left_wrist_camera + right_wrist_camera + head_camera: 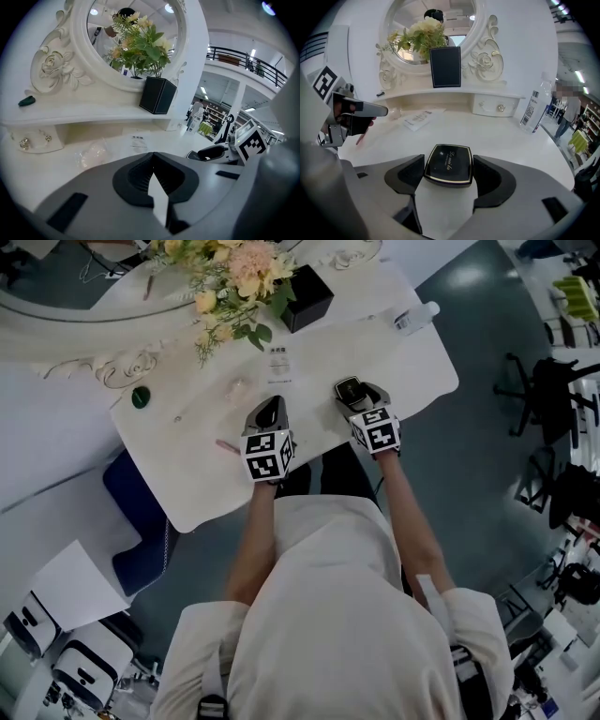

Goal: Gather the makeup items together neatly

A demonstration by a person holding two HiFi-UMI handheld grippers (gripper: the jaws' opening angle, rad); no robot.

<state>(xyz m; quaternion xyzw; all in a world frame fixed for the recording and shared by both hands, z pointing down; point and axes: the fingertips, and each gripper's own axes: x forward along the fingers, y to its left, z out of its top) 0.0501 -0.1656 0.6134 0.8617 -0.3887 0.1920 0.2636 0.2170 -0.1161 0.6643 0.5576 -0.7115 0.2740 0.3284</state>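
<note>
Print on the compact (447,166) in the right hand-held gripper (448,161) is unreadable; the pink sliver (228,445) beside the left hand-held gripper (271,409) is too small to name.

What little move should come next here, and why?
Probably carry the black compact leftward toward the white packet. The right gripper's fingers appear to press both its sides, and it lies apart from that packet; the left gripper is shut and empty.

Soft, even overhead light washes out the white counter (394,352) and leaves only faint shadows. Both gripper views bulge and fall to black at the corners. A dull sheen lies on the black square gold-rimmed compact (448,164).
</note>
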